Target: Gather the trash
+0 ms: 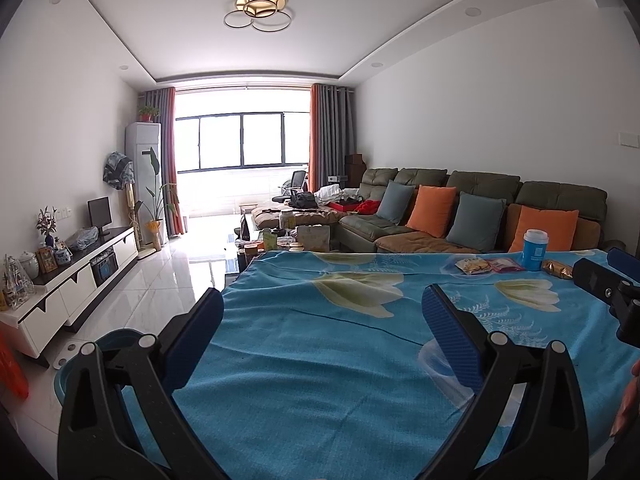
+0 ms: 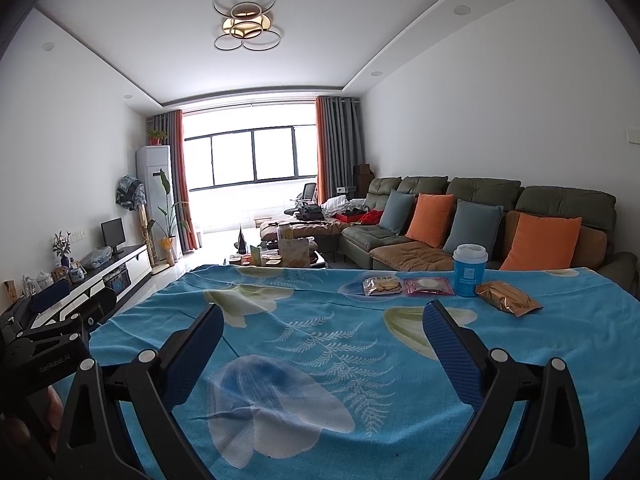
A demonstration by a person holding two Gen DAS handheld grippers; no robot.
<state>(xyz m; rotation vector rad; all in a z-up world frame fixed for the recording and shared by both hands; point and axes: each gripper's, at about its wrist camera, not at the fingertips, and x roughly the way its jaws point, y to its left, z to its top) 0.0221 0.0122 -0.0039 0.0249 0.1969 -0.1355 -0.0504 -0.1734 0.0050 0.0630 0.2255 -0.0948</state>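
Your left gripper [image 1: 322, 312] is spread wide with nothing between its blue fingers [image 1: 448, 332], and it hangs over the near part of the blue flowered cloth [image 1: 320, 380] that covers the table. Just off its left finger, below the table edge, you can see the rim of a blue bin [image 1: 116, 338] on the floor. Your right gripper [image 2: 322, 328] is spread just as wide and also holds nothing; it sits above the cloth over a pale printed flower.

Beyond your right gripper's fingers, toward the far edge of the table, the trash lies in a row: a clear snack packet [image 2: 382, 285] straight ahead, a pink packet [image 2: 429, 286] just beside it, then a blue cup with a white lid [image 2: 469, 270] standing upright, and a gold foil wrapper [image 2: 508, 298] nearest your right finger. All four are well ahead of the fingertips and untouched.

Past the table stand a sofa [image 2: 480, 216] with orange and grey cushions and a cluttered low table [image 2: 280, 254].
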